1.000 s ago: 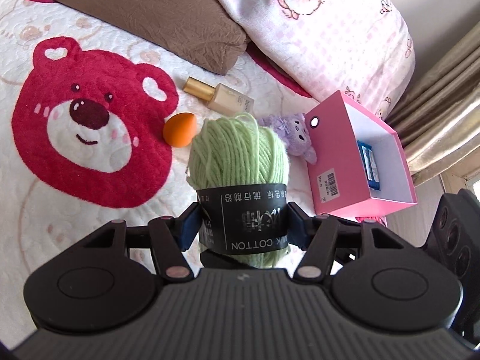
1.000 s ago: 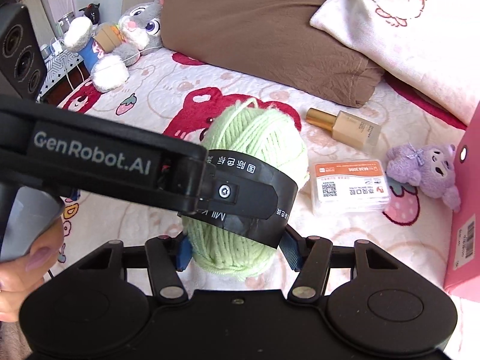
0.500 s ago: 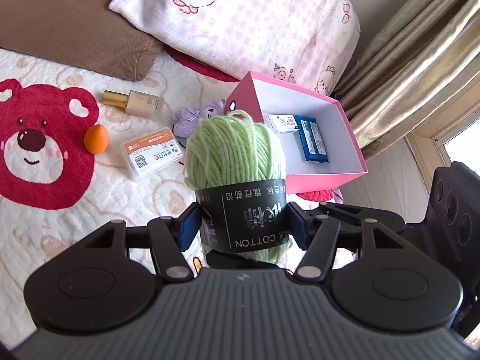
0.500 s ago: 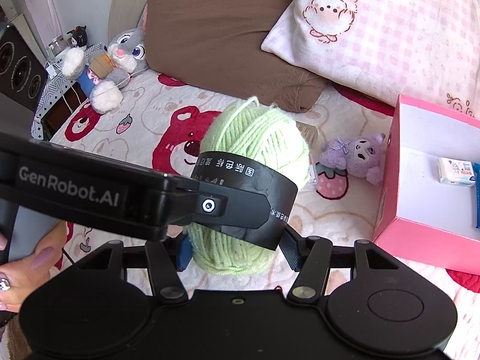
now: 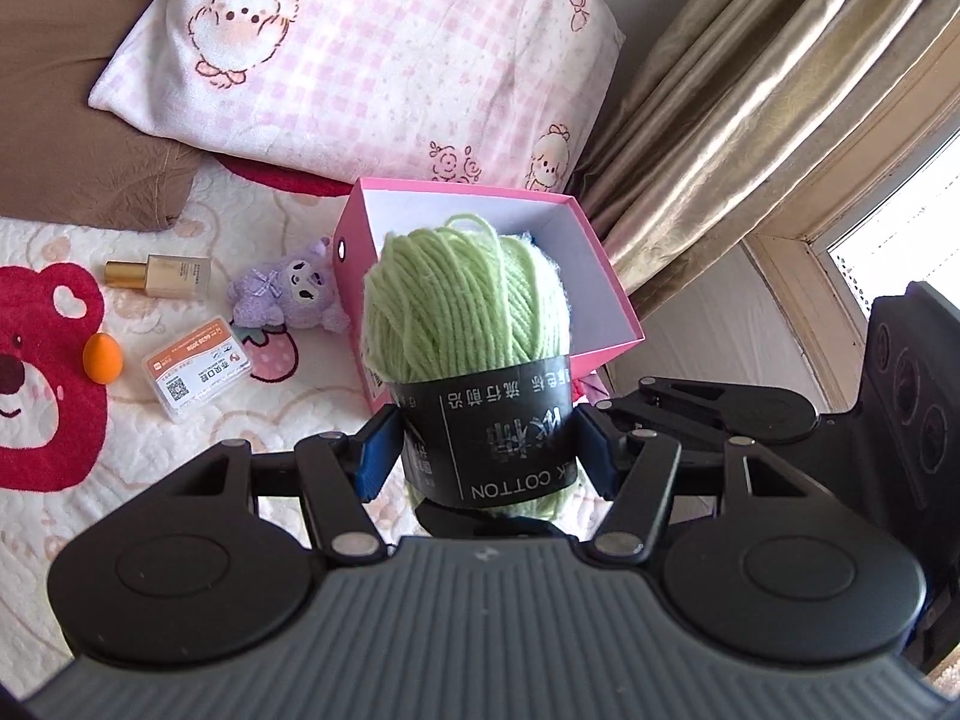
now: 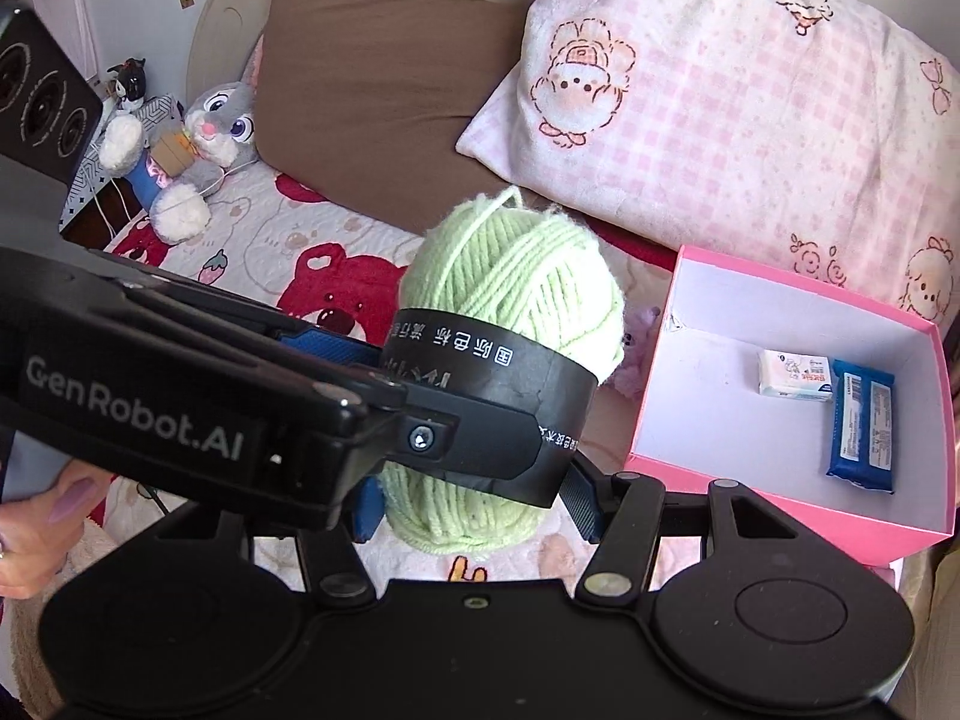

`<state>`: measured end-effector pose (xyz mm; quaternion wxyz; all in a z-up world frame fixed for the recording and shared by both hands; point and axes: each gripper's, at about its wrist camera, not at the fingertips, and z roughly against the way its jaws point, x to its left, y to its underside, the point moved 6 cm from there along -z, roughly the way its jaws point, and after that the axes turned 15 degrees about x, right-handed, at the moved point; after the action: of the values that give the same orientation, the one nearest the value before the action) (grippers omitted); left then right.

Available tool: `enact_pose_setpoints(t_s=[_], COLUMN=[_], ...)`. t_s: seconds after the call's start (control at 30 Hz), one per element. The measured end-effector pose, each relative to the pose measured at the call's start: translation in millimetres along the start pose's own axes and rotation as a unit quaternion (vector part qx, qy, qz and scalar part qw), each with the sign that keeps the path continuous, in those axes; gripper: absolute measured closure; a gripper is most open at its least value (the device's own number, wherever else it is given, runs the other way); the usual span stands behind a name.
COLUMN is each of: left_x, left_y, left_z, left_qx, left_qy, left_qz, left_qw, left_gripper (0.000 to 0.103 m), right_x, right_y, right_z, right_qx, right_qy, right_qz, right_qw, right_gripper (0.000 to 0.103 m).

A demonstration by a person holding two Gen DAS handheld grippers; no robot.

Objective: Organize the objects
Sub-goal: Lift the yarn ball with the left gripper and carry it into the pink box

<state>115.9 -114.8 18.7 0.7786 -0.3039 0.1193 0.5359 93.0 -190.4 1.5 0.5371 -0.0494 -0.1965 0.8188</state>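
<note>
Gripping green yarn (image 5: 465, 324), band (image 5: 504, 438) "COTTON", w/ L tongs (image 5: 486, 453) & R tongs (image 6: 474, 495).

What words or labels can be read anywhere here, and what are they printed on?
"GenRobot.AI": side of the left gripper.
"COTTON", with Chinese characters I cannot make out: black band on the green yarn ball.
Small card box: QR code and print too small to read.
Blue packet and white packet in the pink box: unreadable.
</note>
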Motion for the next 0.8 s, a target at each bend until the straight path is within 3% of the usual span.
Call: enact_pose_setpoints(t_s=[0.33, 0.53, 0.8], left_x=[-35.0, -34.7, -25.8], left_y=[-29.4, -54.3, -97.1], left_z=[-21.0, -58.0, -121.6], left_qx=[0.004, 0.013, 0.039], left_qy=[0.016, 0.004, -0.021], left_qz=[-0.034, -0.028, -0.001], left_qw=[0.9993, 0.9995, 0.9990], left_gripper=[0.043, 0.043, 0.043], right_x=[-37.4, -69.6, -130.1], right_y=[0.4, -5.1, -21.9], right_z=[22.0, 5.0, -39.9], right_qx=[-0.005, -0.014, -0.013], right_qy=[0.059, 0.079, 0.052], right_qz=[-0.013, -0.022, -0.064], right_qw=[0.998, 0.997, 0.997], right_gripper=[0.040, 0.040, 0.040])
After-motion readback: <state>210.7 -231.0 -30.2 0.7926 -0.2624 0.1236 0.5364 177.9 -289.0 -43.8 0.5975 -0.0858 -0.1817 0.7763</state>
